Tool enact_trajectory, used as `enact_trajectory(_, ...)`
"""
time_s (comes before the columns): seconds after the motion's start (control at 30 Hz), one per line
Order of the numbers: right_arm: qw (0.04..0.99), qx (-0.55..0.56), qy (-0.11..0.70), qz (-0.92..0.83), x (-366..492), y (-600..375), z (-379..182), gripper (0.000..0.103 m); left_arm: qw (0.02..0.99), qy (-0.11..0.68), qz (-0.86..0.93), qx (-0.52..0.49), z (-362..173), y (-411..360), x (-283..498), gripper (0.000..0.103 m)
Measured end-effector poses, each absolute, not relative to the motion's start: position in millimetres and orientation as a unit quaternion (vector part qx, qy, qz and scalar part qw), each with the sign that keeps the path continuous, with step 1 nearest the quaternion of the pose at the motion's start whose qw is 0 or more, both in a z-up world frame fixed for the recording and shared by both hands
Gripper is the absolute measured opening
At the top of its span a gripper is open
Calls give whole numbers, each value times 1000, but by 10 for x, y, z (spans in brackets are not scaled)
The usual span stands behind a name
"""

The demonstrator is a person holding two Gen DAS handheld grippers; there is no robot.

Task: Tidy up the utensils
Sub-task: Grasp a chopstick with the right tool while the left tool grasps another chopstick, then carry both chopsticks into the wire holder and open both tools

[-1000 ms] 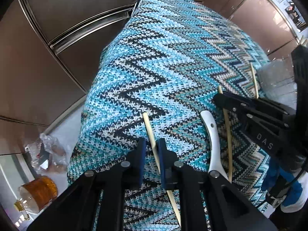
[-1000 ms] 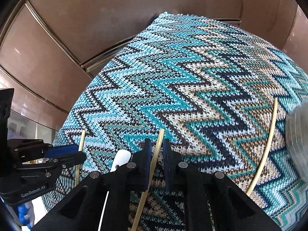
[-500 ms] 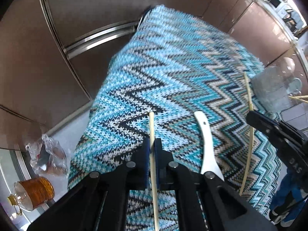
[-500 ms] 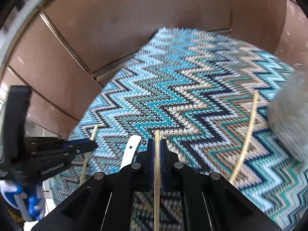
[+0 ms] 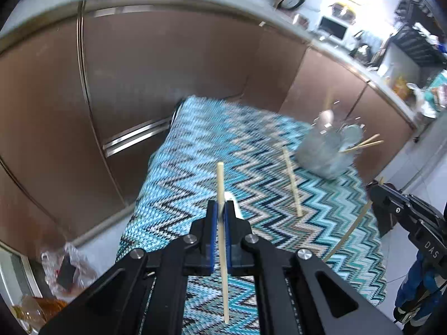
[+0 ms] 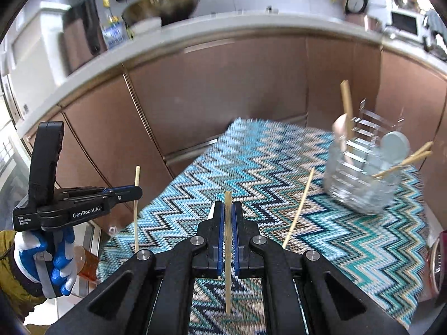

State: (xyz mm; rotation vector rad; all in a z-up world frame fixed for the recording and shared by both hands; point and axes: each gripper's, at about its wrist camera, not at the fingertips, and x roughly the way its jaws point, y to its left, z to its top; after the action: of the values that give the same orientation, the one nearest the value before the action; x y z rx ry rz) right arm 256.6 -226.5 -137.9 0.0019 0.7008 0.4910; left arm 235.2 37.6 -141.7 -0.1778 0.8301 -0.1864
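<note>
My left gripper (image 5: 220, 209) is shut on a pale chopstick (image 5: 222, 195) and holds it above the zigzag cloth (image 5: 251, 167). It also shows in the right wrist view (image 6: 134, 192), at the left. My right gripper (image 6: 228, 209) is shut on another chopstick (image 6: 228, 251), also lifted; it shows in the left wrist view (image 5: 374, 195) at the right. One chopstick (image 6: 299, 206) lies on the cloth. A white spoon (image 5: 233, 201) lies partly hidden behind my left fingers. A clear holder (image 6: 363, 167) at the far right holds chopsticks and spoons.
The cloth covers a low table in front of brown cabinet doors (image 6: 223, 83). A counter above carries a bowl (image 6: 164, 2), a bottle, a clock and a microwave. A plastic bag (image 5: 67, 268) and an amber jar (image 6: 86, 262) sit on the floor at the left.
Both grippers closed on their chopsticks and lifted them off the cloth. Both views rose and tilted up, bringing the holder and counter into sight.
</note>
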Motion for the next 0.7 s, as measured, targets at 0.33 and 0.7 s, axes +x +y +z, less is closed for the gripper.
enact_trajectory(0.33,937,10,275,213,2076,-2619,-807,5,929,335,-135,-77,-769,110,2090,4)
enact_trajectory(0.7,962,17,202,180,2252,-3124,-274,5,936,282,-181,-108,-81,-414,2543,4)
